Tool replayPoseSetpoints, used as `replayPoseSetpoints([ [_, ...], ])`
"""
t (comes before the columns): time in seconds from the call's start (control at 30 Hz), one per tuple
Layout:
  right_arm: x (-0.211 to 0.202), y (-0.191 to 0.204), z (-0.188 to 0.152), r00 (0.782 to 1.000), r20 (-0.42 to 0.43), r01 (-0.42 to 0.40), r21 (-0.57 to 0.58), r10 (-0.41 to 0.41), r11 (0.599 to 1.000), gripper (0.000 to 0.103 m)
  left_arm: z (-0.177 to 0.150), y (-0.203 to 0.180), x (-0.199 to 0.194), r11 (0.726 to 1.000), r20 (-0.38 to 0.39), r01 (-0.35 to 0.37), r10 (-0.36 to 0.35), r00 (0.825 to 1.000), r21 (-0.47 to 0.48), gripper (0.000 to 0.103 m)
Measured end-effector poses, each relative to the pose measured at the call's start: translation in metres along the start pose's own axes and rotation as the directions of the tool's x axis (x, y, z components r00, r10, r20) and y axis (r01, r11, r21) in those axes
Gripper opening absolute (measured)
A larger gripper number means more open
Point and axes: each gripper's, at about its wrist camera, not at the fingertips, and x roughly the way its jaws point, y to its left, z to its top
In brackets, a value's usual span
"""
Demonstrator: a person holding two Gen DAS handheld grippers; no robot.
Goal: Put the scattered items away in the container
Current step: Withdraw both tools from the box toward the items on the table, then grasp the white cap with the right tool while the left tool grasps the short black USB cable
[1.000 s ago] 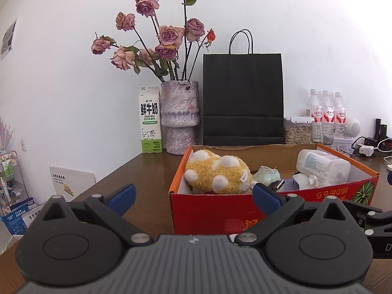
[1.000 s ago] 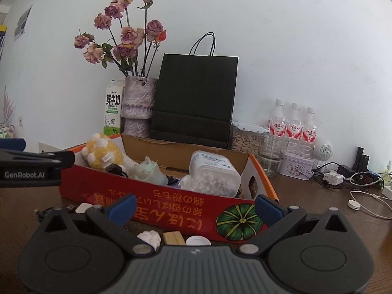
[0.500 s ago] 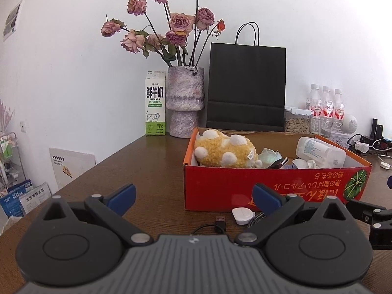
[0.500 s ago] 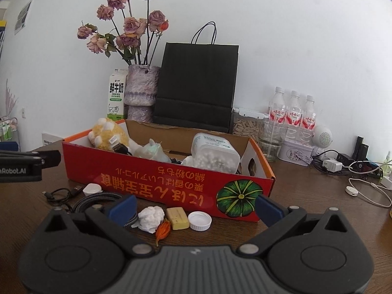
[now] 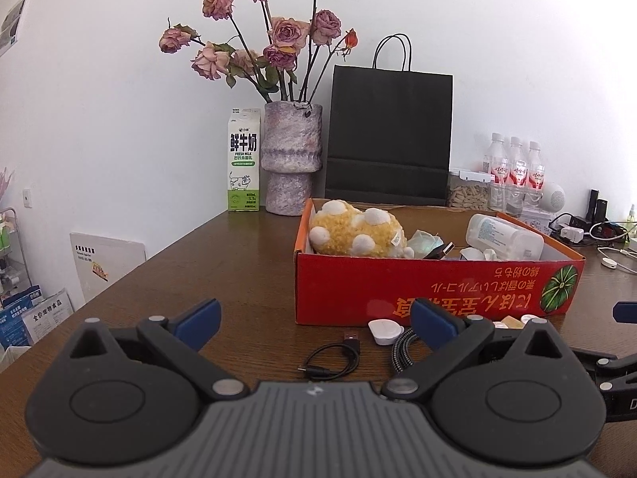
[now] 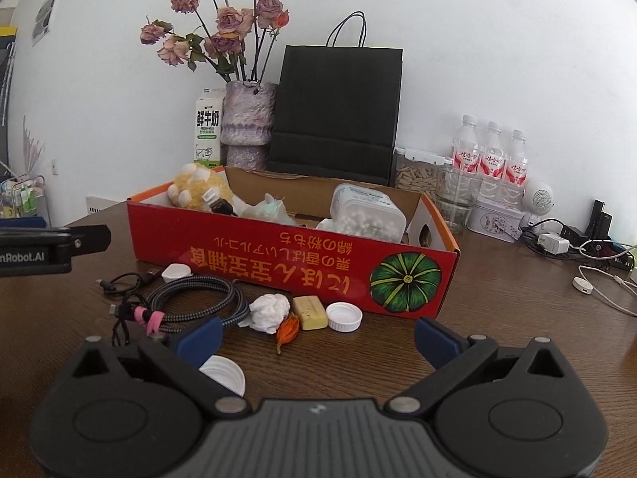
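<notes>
Right gripper: the black right gripper (image 6: pixel 316 336) with blue pads is spread wide and holds nothing, low over the brown wooden table (image 6: pixel 497 310).
Left gripper: the matching left gripper (image 5: pixel 314 318) is likewise spread and empty, over the thin black USB cable (image 5: pixel 332 358).
Nearest clutter: a white plastic bottle cap (image 6: pixel 223 374) lies half hidden behind the right gripper's left finger.
Loose row: just in front of the box lie a coiled braided grey cable (image 6: pixel 195 298), a crumpled white tissue ball (image 6: pixel 270 311), a small orange dried flower bud (image 6: pixel 287 330), a yellow rectangular eraser block (image 6: pixel 309 312), a second white cap (image 6: pixel 344 316) and a small white round charger puck (image 6: pixel 176 272).
Container: the red cardboard box with a green pumpkin print (image 6: pixel 294 263) stands mid-table, open-topped, its lettering upside down.
Inside it: a yellow plush toy with white spots (image 5: pixel 356 233), a pale green crumpled item (image 5: pixel 426 241) and a clear tub of white beads (image 6: pixel 368 219).
Hard to make out: the box floor and smaller contents are hidden by its front wall.
Behind: a green-and-white milk carton (image 5: pixel 243 159), a mottled purple vase of dried roses (image 5: pixel 292 159) and a black paper bag (image 5: pixel 390 135) stand along the wall.
</notes>
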Motion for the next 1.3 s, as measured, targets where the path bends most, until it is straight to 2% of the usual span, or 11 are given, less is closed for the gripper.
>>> replayPoseSetpoints([
  [0.2,0.002,0.011,-0.004,0.990,-0.092,-0.106,-0.016,0.104,0.994,0.102,0.000,0.004,0.001,1.000,-0.009,-0.007,0.007,1.000,-0.017,0.103],
  [0.3,0.004,0.015,-0.005,0.989,-0.112,-0.098,-0.024,0.095,0.995,0.096,0.000,0.005,0.001,1.000,-0.016,-0.003,0.002,1.000,-0.016,0.103],
  [0.4,0.010,0.016,-0.006,0.982,-0.147,-0.126,-0.018,0.122,0.992,0.087,-0.001,0.006,0.000,1.000,-0.014,-0.007,0.006,1.000,-0.021,0.103],
  [0.43,0.012,0.017,-0.006,0.979,-0.164,-0.130,-0.023,0.125,0.991,0.076,-0.001,0.007,0.000,1.000,-0.016,-0.008,0.008,1.000,-0.024,0.103],
  [0.47,0.015,0.018,-0.007,0.971,-0.189,-0.154,-0.021,0.147,0.988,0.059,-0.001,0.007,0.000,1.000,-0.020,-0.009,0.009,1.000,-0.027,0.103],
  [0.5,0.014,0.016,-0.007,0.965,-0.182,-0.192,0.003,0.189,0.981,0.049,0.000,0.008,0.001,0.999,-0.024,-0.010,0.009,1.000,-0.030,0.103],
  [0.53,0.014,0.017,-0.007,0.962,-0.177,-0.210,0.007,0.207,0.978,0.028,0.000,0.008,0.002,0.999,-0.027,-0.010,0.009,1.000,-0.033,0.103],
  [0.57,0.013,0.019,-0.008,0.964,-0.175,-0.203,-0.002,0.199,0.979,0.015,0.000,0.009,0.002,0.999,-0.031,-0.011,0.010,0.999,-0.034,0.103],
  [0.9,0.002,0.012,-0.005,0.979,-0.107,-0.169,0.024,0.171,0.985,0.014,-0.001,0.014,0.003,0.998,-0.053,-0.016,0.013,0.999,-0.057,0.103],
  [1.13,-0.002,-0.003,-0.002,0.994,-0.038,-0.104,0.082,0.107,0.991,0.014,-0.001,0.013,0.006,0.999,-0.075,-0.018,0.015,0.997,-0.048,0.103],
  [1.3,0.008,-0.020,0.002,0.998,-0.031,-0.059,0.107,0.063,0.992,0.014,-0.002,0.010,0.022,1.000,-0.170,0.000,-0.005,0.985,-0.031,0.103],
])
